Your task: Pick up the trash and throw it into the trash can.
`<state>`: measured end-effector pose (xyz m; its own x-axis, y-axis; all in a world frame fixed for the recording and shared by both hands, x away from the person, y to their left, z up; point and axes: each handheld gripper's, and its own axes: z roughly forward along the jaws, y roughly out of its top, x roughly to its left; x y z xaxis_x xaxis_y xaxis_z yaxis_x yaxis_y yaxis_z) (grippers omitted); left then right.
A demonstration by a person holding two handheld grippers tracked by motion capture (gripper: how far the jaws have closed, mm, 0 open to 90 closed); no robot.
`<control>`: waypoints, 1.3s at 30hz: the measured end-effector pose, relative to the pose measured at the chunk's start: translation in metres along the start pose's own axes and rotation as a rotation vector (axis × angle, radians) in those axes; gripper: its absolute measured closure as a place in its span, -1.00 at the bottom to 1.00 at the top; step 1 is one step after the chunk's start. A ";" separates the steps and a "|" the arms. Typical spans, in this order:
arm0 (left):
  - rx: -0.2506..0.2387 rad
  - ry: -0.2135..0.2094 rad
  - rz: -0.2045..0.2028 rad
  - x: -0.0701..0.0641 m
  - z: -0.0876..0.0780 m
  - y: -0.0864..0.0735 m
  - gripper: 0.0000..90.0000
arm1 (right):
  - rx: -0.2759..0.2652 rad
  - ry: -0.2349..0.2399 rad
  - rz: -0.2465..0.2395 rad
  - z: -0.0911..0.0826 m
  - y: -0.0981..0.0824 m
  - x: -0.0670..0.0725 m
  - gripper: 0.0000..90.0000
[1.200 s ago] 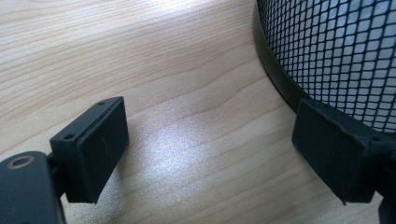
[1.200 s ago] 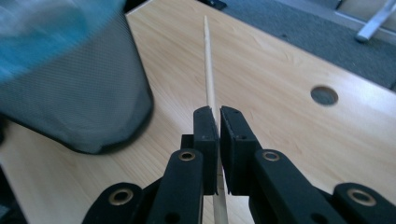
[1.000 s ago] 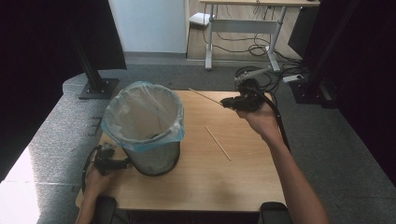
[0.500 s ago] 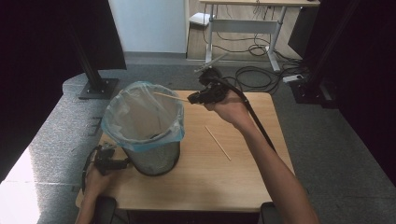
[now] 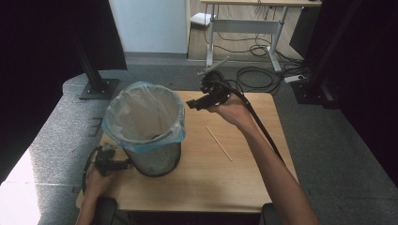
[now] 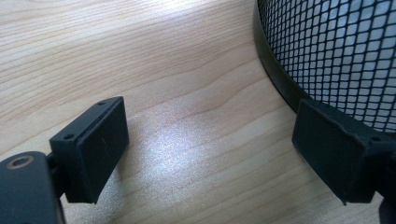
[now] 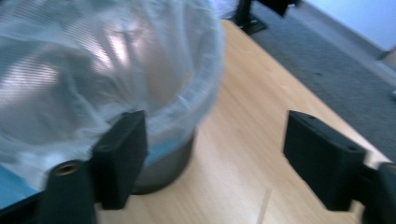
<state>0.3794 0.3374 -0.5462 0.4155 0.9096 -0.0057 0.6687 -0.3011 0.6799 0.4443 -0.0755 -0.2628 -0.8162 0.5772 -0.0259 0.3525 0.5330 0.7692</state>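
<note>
Wooden table [image 5: 197, 187] carrying a lined mesh bin [image 5: 145, 129]: the right gripper [image 5: 201, 101], jaws apart and empty, hangs beside its rim, the left gripper [image 5: 110, 164] open at its base; one stick [image 5: 219, 144] lies on the table, apparently awaiting disposal.

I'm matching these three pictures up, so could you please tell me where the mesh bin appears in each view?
High view: the mesh bin stands left of centre on the table.
Left gripper view: its black mesh wall fills the upper right corner.
Right gripper view: it takes the upper left.
Shared landmark: the wooden table.
</note>
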 end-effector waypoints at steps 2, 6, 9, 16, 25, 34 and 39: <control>0.000 0.000 0.000 0.000 0.000 0.000 -0.76 | -0.005 -0.029 0.008 -0.002 -0.009 -0.005 -0.76; 0.000 0.000 0.000 0.000 0.000 0.000 -0.76 | -0.024 -0.047 0.042 -0.004 -0.031 -0.018 -1.00; 0.000 0.000 0.000 0.000 0.000 0.000 -0.76 | -0.033 -0.056 0.061 -0.004 -0.049 -0.026 -1.00; 0.000 0.000 0.001 0.000 0.000 0.000 -0.76 | -0.009 -0.053 0.101 0.006 -0.094 -0.040 -1.00; -0.001 0.001 0.002 0.000 0.000 0.000 -0.76 | 0.042 -0.140 0.122 0.024 -0.143 -0.046 -1.00; -0.001 0.002 0.001 0.000 0.000 0.000 -0.76 | 0.085 -0.180 0.214 0.050 -0.203 -0.047 -1.00; -0.001 0.001 0.002 0.000 0.000 0.000 -0.76 | 0.110 -0.183 0.238 0.065 -0.227 -0.046 -0.74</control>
<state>0.3794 0.3374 -0.5463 0.4158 0.9094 -0.0036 0.6674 -0.3025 0.6805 0.4313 -0.1827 -0.4783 -0.6123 0.7902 0.0248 0.5797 0.4275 0.6937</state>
